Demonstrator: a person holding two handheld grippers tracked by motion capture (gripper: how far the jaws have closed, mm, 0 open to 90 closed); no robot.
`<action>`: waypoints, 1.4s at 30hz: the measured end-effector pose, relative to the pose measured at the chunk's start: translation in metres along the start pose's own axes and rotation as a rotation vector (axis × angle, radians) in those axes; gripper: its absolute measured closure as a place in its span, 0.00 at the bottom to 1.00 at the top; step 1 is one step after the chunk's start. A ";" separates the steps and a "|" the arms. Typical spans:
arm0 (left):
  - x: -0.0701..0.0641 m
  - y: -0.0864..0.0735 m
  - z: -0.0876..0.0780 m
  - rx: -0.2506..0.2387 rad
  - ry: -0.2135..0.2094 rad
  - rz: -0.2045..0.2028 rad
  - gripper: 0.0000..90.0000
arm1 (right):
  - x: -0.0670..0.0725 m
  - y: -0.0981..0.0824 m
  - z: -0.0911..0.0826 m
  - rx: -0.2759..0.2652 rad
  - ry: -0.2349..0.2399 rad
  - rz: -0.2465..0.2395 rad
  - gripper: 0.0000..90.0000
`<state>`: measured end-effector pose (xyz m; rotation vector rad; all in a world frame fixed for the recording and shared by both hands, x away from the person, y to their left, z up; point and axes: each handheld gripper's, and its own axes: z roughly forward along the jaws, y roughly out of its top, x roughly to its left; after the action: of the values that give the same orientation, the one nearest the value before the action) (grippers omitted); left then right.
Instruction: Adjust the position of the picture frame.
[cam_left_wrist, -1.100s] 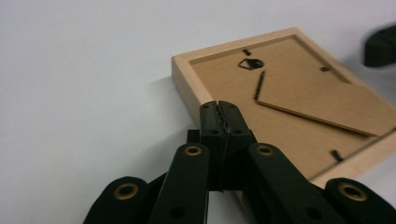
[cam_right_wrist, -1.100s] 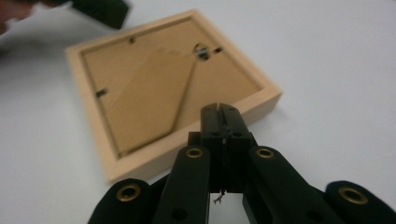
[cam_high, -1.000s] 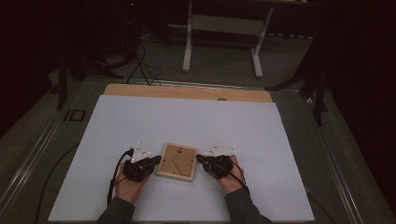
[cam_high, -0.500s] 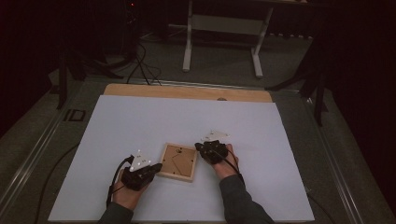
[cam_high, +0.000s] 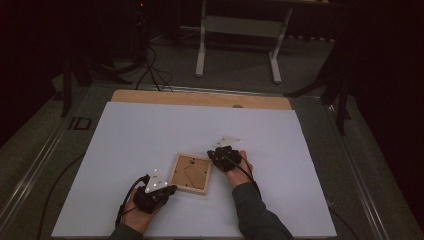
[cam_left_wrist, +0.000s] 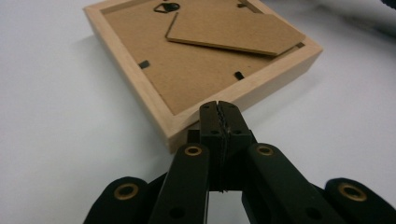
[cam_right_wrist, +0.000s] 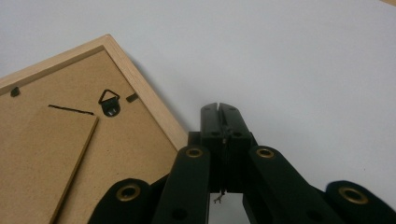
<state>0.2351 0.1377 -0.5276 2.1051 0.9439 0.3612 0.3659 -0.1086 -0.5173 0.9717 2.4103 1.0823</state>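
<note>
Nearest, at the bottom edge of the high view, two dark sleeves and hands come in over a matt white sheet (cam_high: 150, 135) that covers most of the table. The left gripper (cam_high: 167, 190) lies low on the sheet, its black jaws pressed together with nothing between them; in the left gripper view the closed tips sit right at the frame's (cam_left_wrist: 187, 60) near corner, touching or just short of it. The frame (cam_high: 190, 173) lies back-up on the sheet between the two grippers, turned a little askew: a square of pale smooth wood with a brown fibreboard back, small black tabs, a black hanger ring and a flat board stand folded over it. The right gripper (cam_high: 212, 154) lies at the frame's far right corner, jaws likewise closed and empty, beside the wooden edge; whether it touches is unclear. A grey three-cornered plate tops each gripper, and black cables trail back along the wrists.

Past the sheet a strip of bare wooden tabletop (cam_high: 200, 99) shows. Beyond it lie grey carpet, metal rails at each side, loose black cables (cam_high: 150, 70) and a pale metal stand (cam_high: 240, 40) against a dark room.
</note>
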 end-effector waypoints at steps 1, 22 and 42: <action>0.000 0.000 0.000 0.002 0.001 0.006 0.99 | 0.000 0.000 0.000 0.003 0.001 -0.001 1.00; 0.010 0.007 0.007 -0.012 0.059 -0.038 0.99 | -0.004 -0.004 -0.009 0.023 -0.010 0.006 1.00; 0.006 0.005 0.016 0.022 0.082 -0.040 0.99 | -0.004 -0.014 -0.020 0.020 0.006 0.009 1.00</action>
<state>0.2503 0.1314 -0.5343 2.1021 1.0403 0.4205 0.3514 -0.1288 -0.5142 0.9876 2.4286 1.0673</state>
